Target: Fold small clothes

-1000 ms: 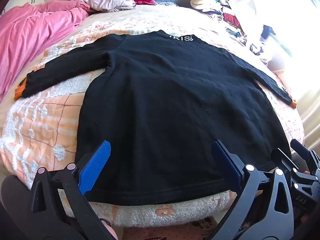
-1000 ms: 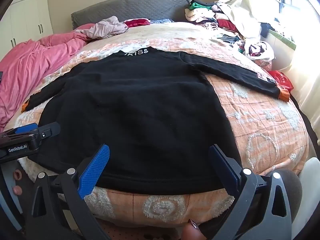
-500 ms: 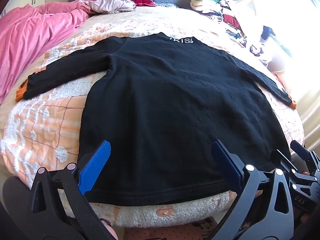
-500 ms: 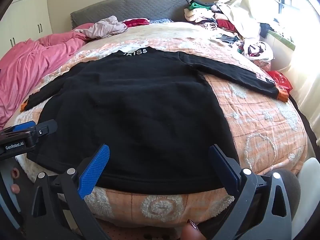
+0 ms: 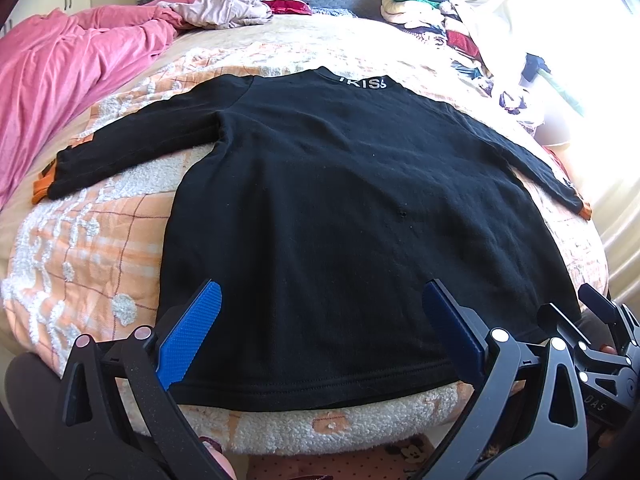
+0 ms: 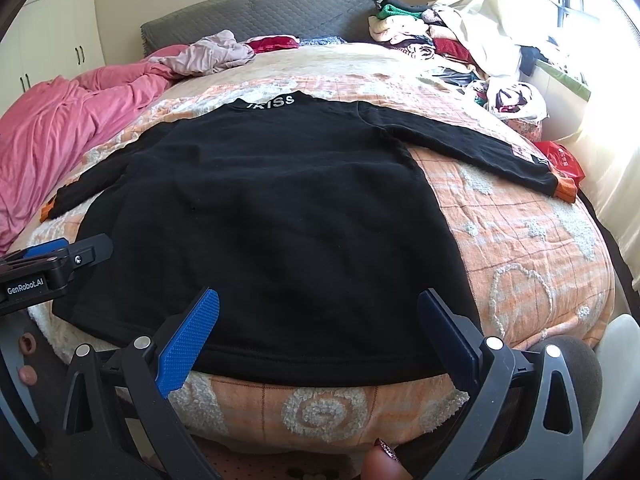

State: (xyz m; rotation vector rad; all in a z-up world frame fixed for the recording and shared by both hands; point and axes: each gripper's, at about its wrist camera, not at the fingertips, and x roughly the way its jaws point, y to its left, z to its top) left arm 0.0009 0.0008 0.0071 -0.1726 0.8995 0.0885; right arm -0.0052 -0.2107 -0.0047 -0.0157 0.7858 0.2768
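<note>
You've barely moved in the last sec: black sweater (image 5: 360, 208) lies flat, unfolded, w/ left gripper (image 5: 320, 320) & right gripper (image 6: 318, 320) both spread wide, empty, at its hem.

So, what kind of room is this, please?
Most likely a bedroom: a bed with a grey headboard, a pink duvet, a black sweater spread flat, and a clothes pile beside the window.
</note>
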